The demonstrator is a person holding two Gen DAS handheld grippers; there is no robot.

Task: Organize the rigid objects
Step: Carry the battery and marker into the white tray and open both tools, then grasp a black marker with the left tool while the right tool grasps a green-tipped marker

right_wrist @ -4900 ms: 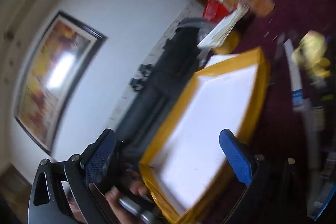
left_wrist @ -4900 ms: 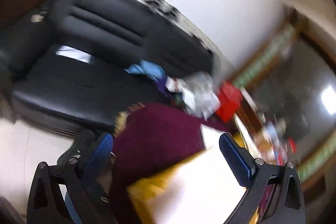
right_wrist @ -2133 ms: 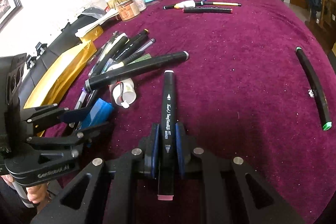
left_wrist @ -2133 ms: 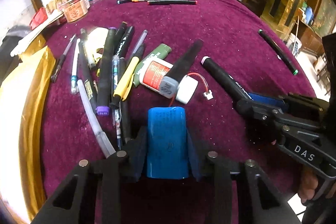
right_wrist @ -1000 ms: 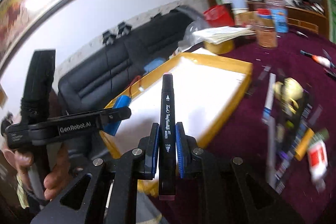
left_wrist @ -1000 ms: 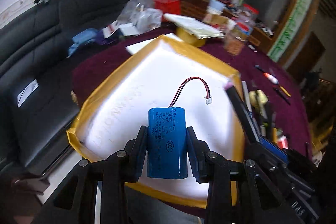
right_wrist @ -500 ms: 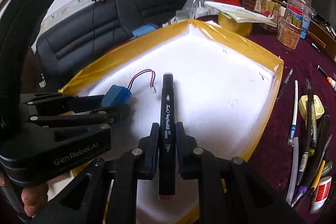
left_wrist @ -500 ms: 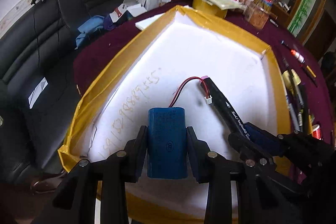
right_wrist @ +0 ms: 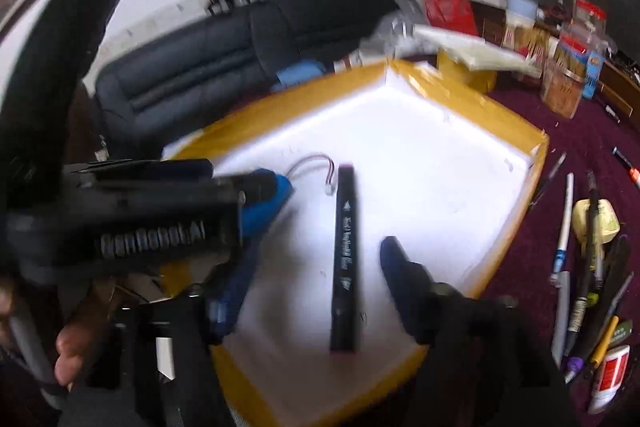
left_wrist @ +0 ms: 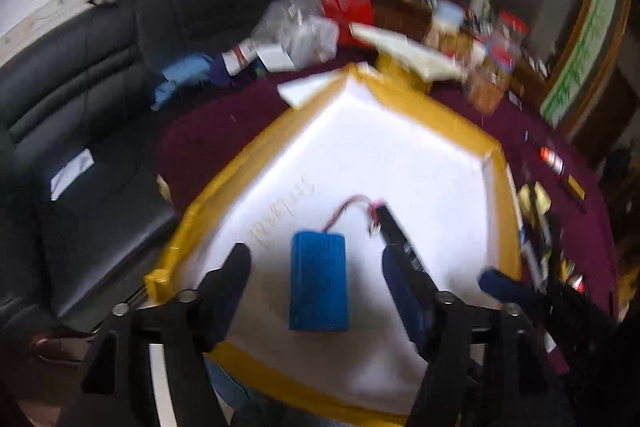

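Note:
A white tray with a yellow taped rim [left_wrist: 436,115] [right_wrist: 448,87] sits at the edge of the maroon table. A blue battery pack [left_wrist: 319,281] with a red wire lies on the tray floor between the spread fingers of my left gripper [left_wrist: 316,279], which is open. A black marker [right_wrist: 345,255] lies on the tray beside it, between the spread fingers of my right gripper [right_wrist: 308,267], also open. The marker also shows in the left wrist view [left_wrist: 400,239]. The battery pack shows partly behind the left gripper in the right wrist view [right_wrist: 264,203].
Several pens and markers [right_wrist: 584,267] and a glue bottle [right_wrist: 610,371] lie on the maroon cloth right of the tray. Jars and a stack of papers [right_wrist: 476,51] stand behind it. A black sofa [left_wrist: 80,75] is beyond the table's left edge.
Both grippers have opened and drawn back a little. The battery pack and the marker now lie loose on the tray floor.

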